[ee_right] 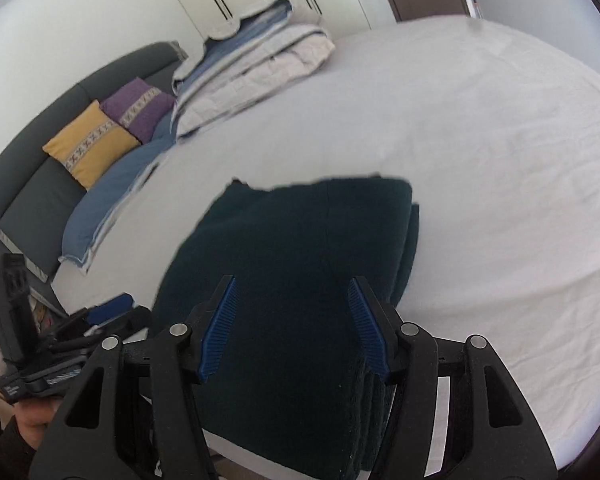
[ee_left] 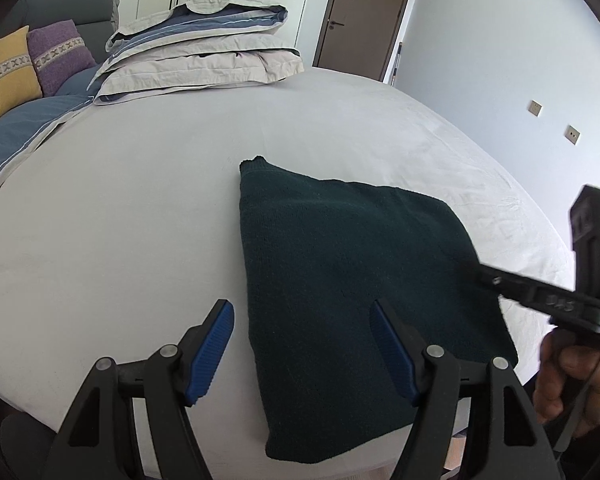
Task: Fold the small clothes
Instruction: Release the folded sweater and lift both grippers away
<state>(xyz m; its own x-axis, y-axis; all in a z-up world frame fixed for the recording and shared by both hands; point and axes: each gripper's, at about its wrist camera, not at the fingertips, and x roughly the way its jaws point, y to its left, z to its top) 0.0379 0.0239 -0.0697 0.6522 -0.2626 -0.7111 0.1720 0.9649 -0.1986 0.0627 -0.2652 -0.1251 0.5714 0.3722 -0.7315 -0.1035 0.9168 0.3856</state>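
Dark green garment point(ee_left: 340, 280) lies already folded into a layered rectangle at the bed's point(ee_left: 120, 220) near edge, looks essentially done; left gripper point(ee_left: 302, 354) and right gripper point(ee_right: 292, 330) hover open, holding nothing, maybe final tidy left.

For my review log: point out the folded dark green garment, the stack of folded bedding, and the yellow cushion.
folded dark green garment point(ee_left: 340, 272), left wrist view, middle of its top layer.
stack of folded bedding point(ee_left: 204, 56), left wrist view, front of the pile.
yellow cushion point(ee_right: 90, 142), right wrist view, centre of its face.
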